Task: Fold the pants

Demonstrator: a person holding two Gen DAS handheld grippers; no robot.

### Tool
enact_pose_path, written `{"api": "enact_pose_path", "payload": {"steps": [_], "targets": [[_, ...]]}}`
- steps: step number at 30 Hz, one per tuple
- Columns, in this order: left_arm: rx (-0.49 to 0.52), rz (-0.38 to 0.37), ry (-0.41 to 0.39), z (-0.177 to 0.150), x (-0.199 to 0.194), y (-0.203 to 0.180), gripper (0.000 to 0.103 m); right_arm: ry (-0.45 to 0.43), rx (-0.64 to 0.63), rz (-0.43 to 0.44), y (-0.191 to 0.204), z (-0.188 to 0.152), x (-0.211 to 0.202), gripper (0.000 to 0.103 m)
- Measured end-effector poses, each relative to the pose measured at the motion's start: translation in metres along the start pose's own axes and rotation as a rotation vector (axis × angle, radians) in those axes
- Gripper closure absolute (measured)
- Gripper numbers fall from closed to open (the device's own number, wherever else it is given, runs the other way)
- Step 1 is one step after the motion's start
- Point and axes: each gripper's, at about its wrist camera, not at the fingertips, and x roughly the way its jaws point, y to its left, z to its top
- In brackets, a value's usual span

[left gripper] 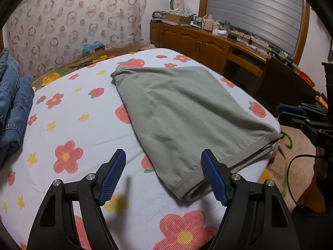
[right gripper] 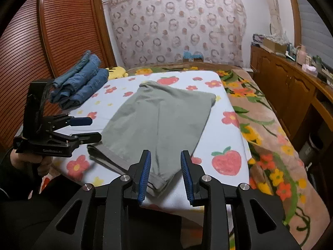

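Both grippers' fingers spread, empty, beside the smooth, folded green pants (left gripper: 187, 112).

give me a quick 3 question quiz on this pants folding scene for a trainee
1. True or false: the left claw is shut on the green pants.
2. Multiple choice: where does the stack of folded jeans lie? A) on top of the green pants B) on the flowered sheet, apart from the pants and beyond the left claw C) on the wooden cabinet
3. Fill in: the right claw hangs over the pants' near ____ , its jaws open.

Key: 1 false, it is open and holds nothing. 2 B. 3 hem.
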Motion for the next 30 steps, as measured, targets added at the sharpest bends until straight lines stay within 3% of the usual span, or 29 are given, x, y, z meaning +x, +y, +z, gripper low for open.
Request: {"api": "enact_pose_path", "payload": {"steps": [12,21,30], "targets": [[-0.021,-0.017,0.049,-0.014,0.009,0.0,0.045,0.086,0.015,0.001,0.0,0.002,0.032,0.07],[-0.029,-0.048,0.031,-0.021,0.003,0.0,0.058,0.125,0.031,0.005,-0.003,-0.001,0.036,0.07],[-0.035,-0.061,0.026,-0.025,-0.002,-0.001,0.061,0.142,0.034,0.012,0.0,-0.003,0.033,0.07]]}}
